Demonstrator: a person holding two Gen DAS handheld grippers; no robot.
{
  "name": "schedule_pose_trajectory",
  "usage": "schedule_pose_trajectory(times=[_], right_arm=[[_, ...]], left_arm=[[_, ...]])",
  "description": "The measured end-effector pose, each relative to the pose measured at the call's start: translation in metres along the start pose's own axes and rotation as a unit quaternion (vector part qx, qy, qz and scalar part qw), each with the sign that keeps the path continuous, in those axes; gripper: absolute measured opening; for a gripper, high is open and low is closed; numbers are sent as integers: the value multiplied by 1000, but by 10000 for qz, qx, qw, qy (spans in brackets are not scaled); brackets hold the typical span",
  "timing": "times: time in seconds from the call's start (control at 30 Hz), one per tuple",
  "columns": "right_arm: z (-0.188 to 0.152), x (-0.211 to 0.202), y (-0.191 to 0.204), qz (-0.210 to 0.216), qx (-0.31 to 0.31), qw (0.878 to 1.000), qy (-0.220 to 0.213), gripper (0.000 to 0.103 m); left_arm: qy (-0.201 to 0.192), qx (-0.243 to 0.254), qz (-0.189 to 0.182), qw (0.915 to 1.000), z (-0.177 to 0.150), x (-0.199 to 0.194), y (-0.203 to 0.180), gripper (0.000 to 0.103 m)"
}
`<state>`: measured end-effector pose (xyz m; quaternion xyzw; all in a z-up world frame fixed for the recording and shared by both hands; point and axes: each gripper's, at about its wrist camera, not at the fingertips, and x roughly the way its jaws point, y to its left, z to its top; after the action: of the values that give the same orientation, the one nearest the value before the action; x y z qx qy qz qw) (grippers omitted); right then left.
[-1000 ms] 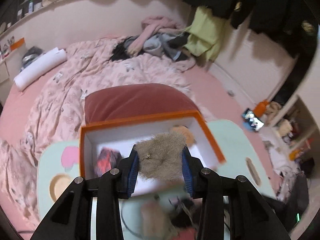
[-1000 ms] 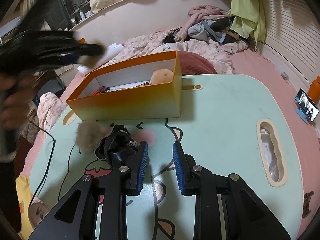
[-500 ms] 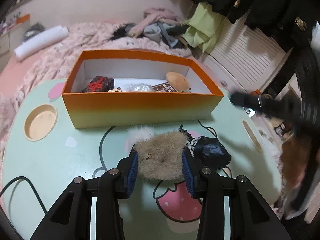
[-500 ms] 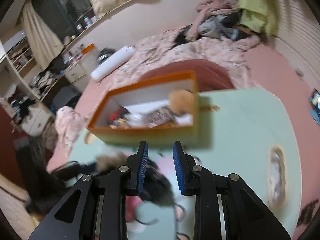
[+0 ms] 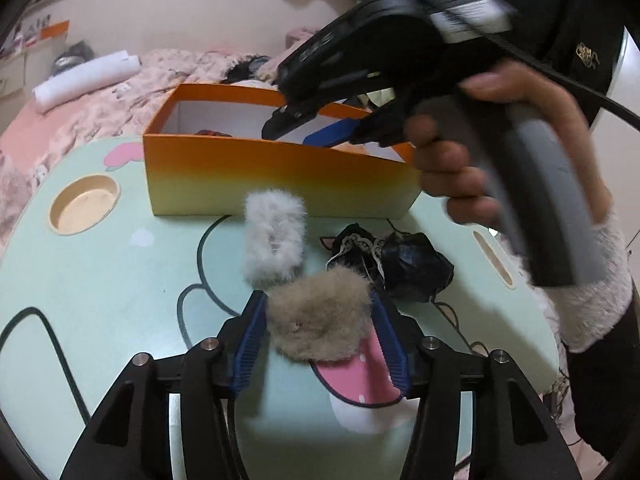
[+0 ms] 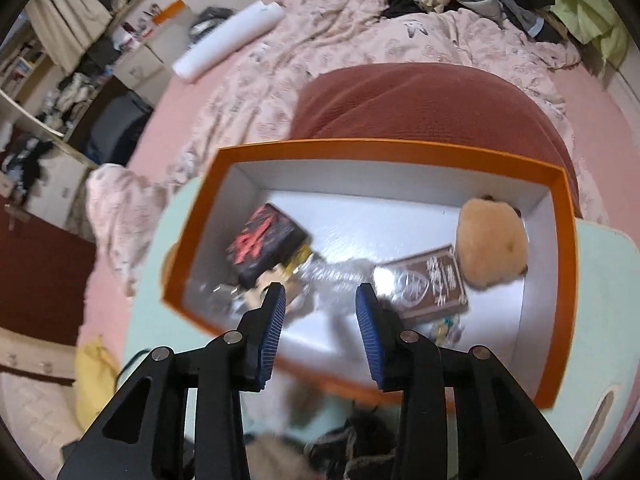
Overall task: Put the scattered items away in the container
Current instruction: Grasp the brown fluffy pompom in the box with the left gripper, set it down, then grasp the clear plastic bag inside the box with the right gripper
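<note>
On the mint table (image 5: 100, 280) a brown fur piece (image 5: 320, 320) rests between the blue pads of my left gripper (image 5: 317, 296). The jaws are opening and the pads stand slightly off the fur. Just beyond lie a white fur piece (image 5: 274, 236) and a black lace bundle (image 5: 400, 260). The orange box (image 5: 260, 176) stands behind them. My right gripper (image 6: 319, 292) hangs over the box (image 6: 568, 280), held by a hand (image 5: 500, 152). Its jaws are opening, with only a blurred grey streak between them. In the box lie a black-and-red packet (image 6: 264, 240), a brown packet (image 6: 424, 284) and a tan plush (image 6: 492, 244).
A round cup recess (image 5: 84, 204) sits in the table's left part, and a black cable (image 5: 40, 328) crosses its near left. A dark red cushion (image 6: 420, 100) and a bed with pink bedding (image 6: 320, 40) lie behind the box. A slot (image 5: 492, 256) marks the table's right side.
My left gripper came down to the table in front of the box with the brown fur, and its jaws widened. My right gripper swung from the table to above the box and widened too.
</note>
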<state>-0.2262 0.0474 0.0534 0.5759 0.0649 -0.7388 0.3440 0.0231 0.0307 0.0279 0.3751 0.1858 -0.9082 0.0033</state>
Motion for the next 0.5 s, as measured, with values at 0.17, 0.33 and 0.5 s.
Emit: schedule_pose_trajectory(times=[0.17, 0.33, 0.5], right_arm=[[8, 17, -2, -475, -78, 9988, 84, 40], [6, 20, 12, -861, -587, 9945, 91, 40], [2, 24, 22, -893, -964, 9913, 75, 29]], left_arm=[[122, -73, 46, 9999, -1, 5, 0, 62], [54, -99, 90, 9999, -1, 3, -2, 65], [1, -126, 149, 9998, -1, 1, 0, 65]])
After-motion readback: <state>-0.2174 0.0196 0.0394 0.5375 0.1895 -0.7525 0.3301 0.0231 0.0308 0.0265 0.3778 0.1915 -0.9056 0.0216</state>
